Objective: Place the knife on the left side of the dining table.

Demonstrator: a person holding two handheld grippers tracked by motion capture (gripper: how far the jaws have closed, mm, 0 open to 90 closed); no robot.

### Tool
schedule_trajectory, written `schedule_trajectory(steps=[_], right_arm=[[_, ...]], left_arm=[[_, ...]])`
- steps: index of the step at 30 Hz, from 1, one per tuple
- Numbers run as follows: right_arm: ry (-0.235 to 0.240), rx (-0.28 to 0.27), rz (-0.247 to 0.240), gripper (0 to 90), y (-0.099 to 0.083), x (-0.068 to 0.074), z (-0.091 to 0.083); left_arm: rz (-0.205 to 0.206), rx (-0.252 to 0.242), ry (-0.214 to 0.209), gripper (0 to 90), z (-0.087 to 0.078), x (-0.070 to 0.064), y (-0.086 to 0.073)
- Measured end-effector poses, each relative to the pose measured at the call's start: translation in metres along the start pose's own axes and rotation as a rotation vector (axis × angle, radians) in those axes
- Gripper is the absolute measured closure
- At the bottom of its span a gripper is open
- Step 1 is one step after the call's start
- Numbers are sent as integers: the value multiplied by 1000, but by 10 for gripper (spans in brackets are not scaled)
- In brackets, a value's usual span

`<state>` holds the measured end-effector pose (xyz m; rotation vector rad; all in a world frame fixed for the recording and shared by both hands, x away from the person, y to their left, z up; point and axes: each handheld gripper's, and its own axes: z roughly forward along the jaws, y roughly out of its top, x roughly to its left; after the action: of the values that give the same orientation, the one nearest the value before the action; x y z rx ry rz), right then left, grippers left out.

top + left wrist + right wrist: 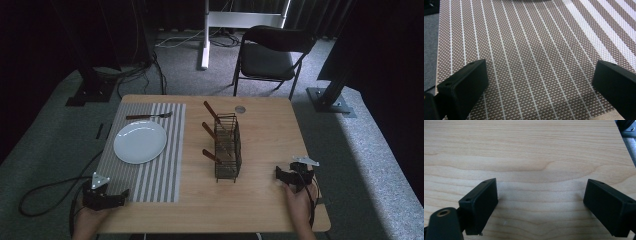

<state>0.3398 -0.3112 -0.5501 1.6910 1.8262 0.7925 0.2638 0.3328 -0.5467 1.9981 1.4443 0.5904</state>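
Left gripper rests on the mat, right gripper on the bare table; both jaws stand apart, empty. Cutlery sits in the wire caddy, centre-table. A handle should be approached squarely and lifted straight up, clear of the wires.

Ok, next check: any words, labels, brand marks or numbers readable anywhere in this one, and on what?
None can be read.
The plate, the striped placemat, the wire caddy and the table carry no print.
The left gripper and the right gripper have plain black jaws without markings.
The small round thing behind the caddy is too small to tell.
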Motion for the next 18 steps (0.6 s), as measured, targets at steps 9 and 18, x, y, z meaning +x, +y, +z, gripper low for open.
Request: schedule_trajectory(steps=[9,18], right_arm=[[5,0,-4,114,0,-1,0],[3,0,-4,115,0,0,0]], left_arm=[[6,1,-5,10,-1,1,0],[16,7,-12,15,-1,2,0]])
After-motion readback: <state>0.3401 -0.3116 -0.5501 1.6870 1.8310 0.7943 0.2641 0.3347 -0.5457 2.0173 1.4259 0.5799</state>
